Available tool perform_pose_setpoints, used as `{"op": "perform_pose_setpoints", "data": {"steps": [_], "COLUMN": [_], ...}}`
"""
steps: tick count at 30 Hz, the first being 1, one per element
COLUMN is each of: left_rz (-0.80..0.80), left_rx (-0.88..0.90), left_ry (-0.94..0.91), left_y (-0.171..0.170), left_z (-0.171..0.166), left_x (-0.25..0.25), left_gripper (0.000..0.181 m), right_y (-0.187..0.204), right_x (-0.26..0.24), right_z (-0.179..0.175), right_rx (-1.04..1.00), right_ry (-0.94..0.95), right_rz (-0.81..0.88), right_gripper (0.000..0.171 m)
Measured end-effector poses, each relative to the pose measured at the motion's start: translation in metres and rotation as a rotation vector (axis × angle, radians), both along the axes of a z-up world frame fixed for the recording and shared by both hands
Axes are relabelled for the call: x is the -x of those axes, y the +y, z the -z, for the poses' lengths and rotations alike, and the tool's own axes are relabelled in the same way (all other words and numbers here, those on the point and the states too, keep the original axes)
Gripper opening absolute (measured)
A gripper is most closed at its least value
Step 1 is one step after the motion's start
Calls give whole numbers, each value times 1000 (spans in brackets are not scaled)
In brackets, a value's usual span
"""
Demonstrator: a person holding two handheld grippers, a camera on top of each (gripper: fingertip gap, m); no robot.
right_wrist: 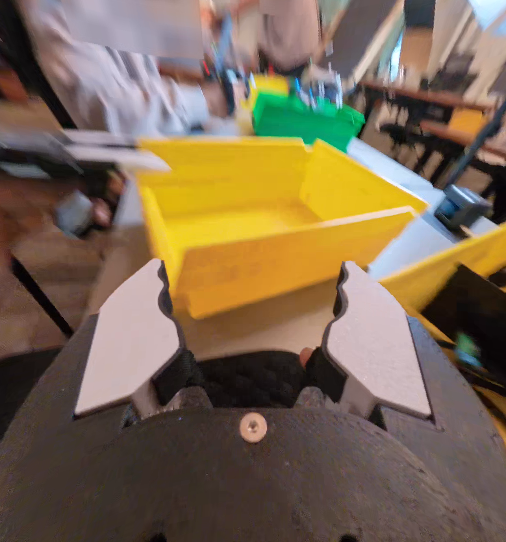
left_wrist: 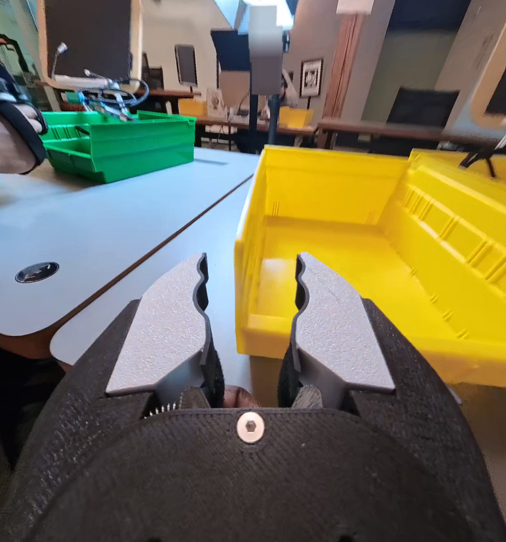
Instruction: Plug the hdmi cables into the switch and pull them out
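Before yellow bin point(left_wrist: 363, 205), both hand-held grippers parted, empty

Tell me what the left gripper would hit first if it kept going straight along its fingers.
Most likely the near left corner of the empty yellow bin: the open left gripper points right at that wall edge, low over the grey table. Depth is unclear, so it might just graze past the wall.

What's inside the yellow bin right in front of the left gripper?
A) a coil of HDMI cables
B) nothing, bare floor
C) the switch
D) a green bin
B: in the left wrist view the yellow bin shows only its bare yellow floor and walls, and the open left gripper in front of it holds nothing. The right wrist view, though blurred, also shows the bin empty.
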State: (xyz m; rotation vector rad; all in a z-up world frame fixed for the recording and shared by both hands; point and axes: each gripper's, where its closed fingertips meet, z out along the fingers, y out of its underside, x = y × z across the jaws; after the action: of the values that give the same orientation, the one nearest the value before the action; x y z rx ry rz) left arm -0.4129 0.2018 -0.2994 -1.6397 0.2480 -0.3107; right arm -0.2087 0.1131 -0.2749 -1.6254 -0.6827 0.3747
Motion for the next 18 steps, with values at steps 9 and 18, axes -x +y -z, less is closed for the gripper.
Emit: {"op": "perform_pose_setpoints", "data": {"steps": [9,18], "left_rz": [199,92], "left_rx": [168,36], "left_ry": [129,210], "left_y": [-28,-2], "left_z": [10,11], "left_x": [-29,-36], "left_gripper": [27,41], "right_y": [-16,4], "right_x": [26,15], "right_z": [5,27], "right_rx": [-71,121], "right_ry": [60,81], "right_rz": [22,101], "right_gripper": [108,78]}}
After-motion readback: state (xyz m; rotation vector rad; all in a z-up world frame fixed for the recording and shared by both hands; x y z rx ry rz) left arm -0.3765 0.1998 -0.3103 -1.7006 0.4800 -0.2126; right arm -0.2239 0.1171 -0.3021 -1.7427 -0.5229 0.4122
